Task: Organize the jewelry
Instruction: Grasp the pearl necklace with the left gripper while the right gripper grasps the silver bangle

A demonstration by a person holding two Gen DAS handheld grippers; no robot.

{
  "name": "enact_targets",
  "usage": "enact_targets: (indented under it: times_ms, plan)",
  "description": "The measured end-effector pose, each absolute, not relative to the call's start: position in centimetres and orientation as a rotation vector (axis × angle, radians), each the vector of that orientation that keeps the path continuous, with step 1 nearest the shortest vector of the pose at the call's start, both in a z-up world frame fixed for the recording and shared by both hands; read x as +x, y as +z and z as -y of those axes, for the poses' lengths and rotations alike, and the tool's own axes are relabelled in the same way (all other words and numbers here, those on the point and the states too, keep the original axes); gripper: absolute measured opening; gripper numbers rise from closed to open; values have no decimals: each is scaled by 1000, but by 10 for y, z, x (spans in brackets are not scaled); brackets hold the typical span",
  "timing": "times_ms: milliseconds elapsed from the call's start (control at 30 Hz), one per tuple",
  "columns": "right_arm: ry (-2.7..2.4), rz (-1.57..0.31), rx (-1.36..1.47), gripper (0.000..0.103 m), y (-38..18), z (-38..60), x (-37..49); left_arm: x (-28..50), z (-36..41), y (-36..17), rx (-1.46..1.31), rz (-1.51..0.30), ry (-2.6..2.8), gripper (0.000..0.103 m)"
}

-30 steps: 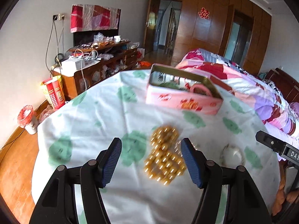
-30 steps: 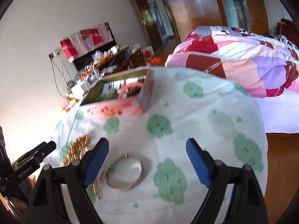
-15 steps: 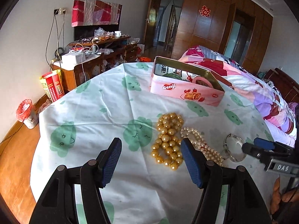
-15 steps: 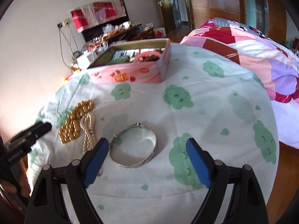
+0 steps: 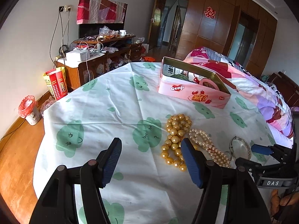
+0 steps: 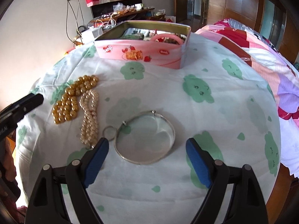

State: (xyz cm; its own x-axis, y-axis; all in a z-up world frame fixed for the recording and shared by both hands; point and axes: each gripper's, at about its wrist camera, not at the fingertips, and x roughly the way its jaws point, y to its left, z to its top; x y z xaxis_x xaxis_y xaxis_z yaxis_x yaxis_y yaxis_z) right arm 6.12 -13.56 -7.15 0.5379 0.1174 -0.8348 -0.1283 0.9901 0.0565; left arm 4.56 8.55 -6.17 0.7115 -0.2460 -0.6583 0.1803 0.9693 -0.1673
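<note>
**Bangle just ahead of my right fingers, tin beyond**

My right gripper (image 6: 146, 158) hangs with its jaws spread wide and nothing between them. Just ahead of the tips, nearly centred in the gap, the silver bangle (image 6: 145, 137) lies flat on the cloud-print tablecloth (image 6: 214, 115), its clasp on the far side. It looks almost as broad as my opening, so I judge I would do better to pinch one rim than to span it. A small ring (image 6: 109, 131) touches its left edge, and the pale pearl strand (image 6: 90, 115) runs lengthwise away from me just beside that, so the crowded side is the left; the right is bare cloth out to the table edge.

My left gripper (image 5: 151, 160) is also wide and empty, over the cloth, with the gold bead strand (image 5: 176, 140) beside its right finger, the strand's length pointing away.

Farther off stands the open pink tin (image 6: 143, 51), already holding some things, with clear cloth between it and the jewelry.
</note>
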Motion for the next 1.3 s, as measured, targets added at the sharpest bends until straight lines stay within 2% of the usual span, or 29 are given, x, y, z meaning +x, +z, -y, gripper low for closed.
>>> enact_targets:
  times_ms: [333, 400, 433, 633, 900, 933, 1000, 1033, 1300]
  plan:
    - [154, -999, -96, 87, -73, 131, 69, 40, -65, -60, -54, -746, -322, 66]
    - [155, -997, -99, 83, -73, 130, 72, 36, -58, -58, -26, -742, -345, 66]
    - [166, -993, -102, 73, -71, 129, 72, 35, -55, -57, -15, -739, -355, 66]
    - [165, -976, -89, 72, -70, 131, 66, 30, -39, -56, -7, -752, -435, 66]
    - [99, -838, 108, 72, -54, 167, 55, 44, -7, -58, -100, -816, -509, 66]
    - [94, -829, 125, 72, -53, 171, 54, 46, -3, -59, -107, -821, -514, 64]
    - [97, -821, 158, 73, -53, 176, 55, 53, 7, -62, -96, -838, -498, 42]
    - [99, -822, 172, 73, -53, 178, 55, 58, 11, -66, -90, -862, -479, 38]
    - [128, -831, 228, 73, -57, 184, 57, 64, 10, -73, -99, -957, -357, 36]
